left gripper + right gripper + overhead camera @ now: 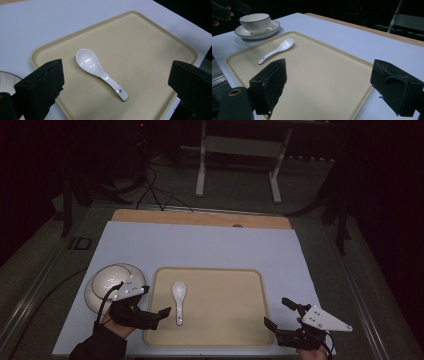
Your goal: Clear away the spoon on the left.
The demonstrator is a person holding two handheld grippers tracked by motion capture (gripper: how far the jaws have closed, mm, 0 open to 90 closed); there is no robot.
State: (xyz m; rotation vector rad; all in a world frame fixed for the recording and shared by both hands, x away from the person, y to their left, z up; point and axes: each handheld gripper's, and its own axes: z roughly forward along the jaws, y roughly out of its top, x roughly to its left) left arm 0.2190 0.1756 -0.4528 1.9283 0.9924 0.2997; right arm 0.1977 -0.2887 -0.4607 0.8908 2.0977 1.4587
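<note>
A white ceramic spoon (pixel 178 301) lies on a beige tray (pixel 225 307), bowl end pointing away from me. My left gripper (pixel 156 301) hovers open at the tray's left edge, just left of the spoon. In the left gripper view the spoon (pixel 91 62) lies on the tray (pixel 140 50) ahead of the wide-open left gripper (pixel 117 72), untouched. My right gripper (pixel 278 313) stands open at the tray's front right corner. From the right gripper view, that open right gripper (pixel 332 75) faces across the tray (pixel 324 65) to the spoon (pixel 278 51).
A white bowl (pixel 255 22) with a dark rim sits on a matching plate (pixel 265 32) left of the tray, partly behind my left hand as bowl (pixel 112 280). A pale blue mat (pixel 200 245) covers the wooden table. Stands and cables occupy the dark floor beyond.
</note>
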